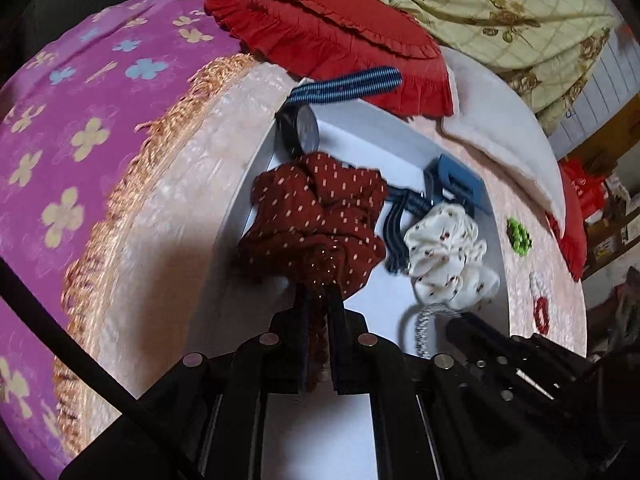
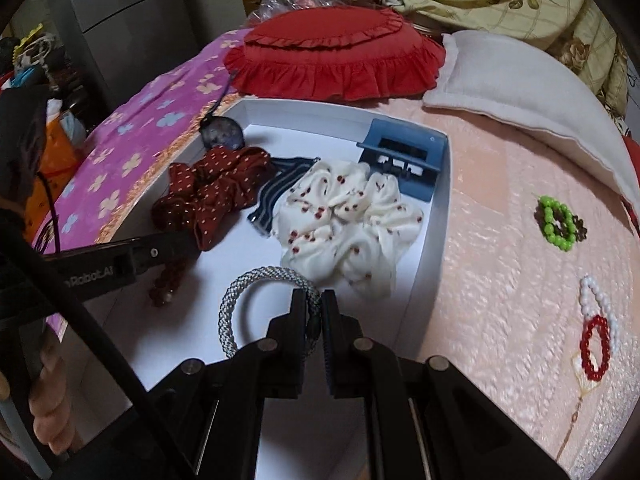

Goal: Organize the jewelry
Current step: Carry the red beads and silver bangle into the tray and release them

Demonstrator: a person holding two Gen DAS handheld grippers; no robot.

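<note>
A white box [image 2: 434, 216] on the bed holds a dark red dotted scrunchie [image 2: 208, 196], a white scrunchie [image 2: 348, 216], a blue hair claw [image 2: 404, 152], a striped band [image 2: 280, 188] and a watch [image 2: 222, 132]. My left gripper [image 1: 318, 300] is shut on a dark red beaded bracelet [image 1: 318, 344], over the box by the red scrunchie [image 1: 312, 216]. My right gripper [image 2: 316, 308] is shut on a grey braided bracelet [image 2: 244, 292] inside the box; it also shows in the left wrist view [image 1: 420, 320].
On the pink quilt [image 2: 500, 240] to the right of the box lie a green bead bracelet [image 2: 558, 224], a white bead bracelet [image 2: 596, 296] and a red bead bracelet [image 2: 596, 348]. A red ruffled cushion [image 2: 336, 56] and a white pillow [image 2: 520, 92] lie behind the box.
</note>
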